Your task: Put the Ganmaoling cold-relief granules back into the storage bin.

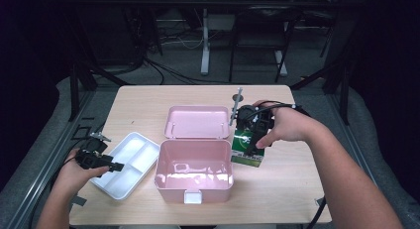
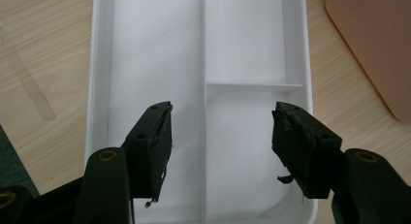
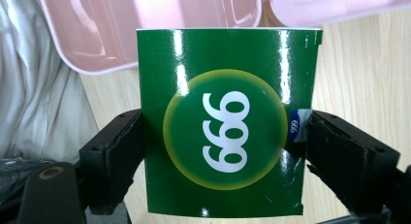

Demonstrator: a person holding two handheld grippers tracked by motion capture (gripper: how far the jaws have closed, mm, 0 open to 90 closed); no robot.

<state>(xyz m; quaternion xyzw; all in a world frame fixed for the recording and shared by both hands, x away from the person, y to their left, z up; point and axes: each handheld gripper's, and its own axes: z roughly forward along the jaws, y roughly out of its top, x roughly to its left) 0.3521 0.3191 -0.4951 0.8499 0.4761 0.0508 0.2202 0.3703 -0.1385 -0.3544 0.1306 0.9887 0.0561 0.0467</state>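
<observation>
Here, a green carton (image 3: 225, 122) is gripped beside the open pink box (image 1: 194, 172) on the bench (image 1: 282, 189).

The carton is held at the box's right wall, clamped across its two side faces by the right gripper (image 1: 255, 132). It is judged light, glossy and easily crushed, so the flat sides are best taken gently. The right hand (image 1: 287, 125) is angled downward. The left gripper (image 2: 220, 141) is held over the white tray (image 2: 97, 64), jaws spread and empty.
</observation>
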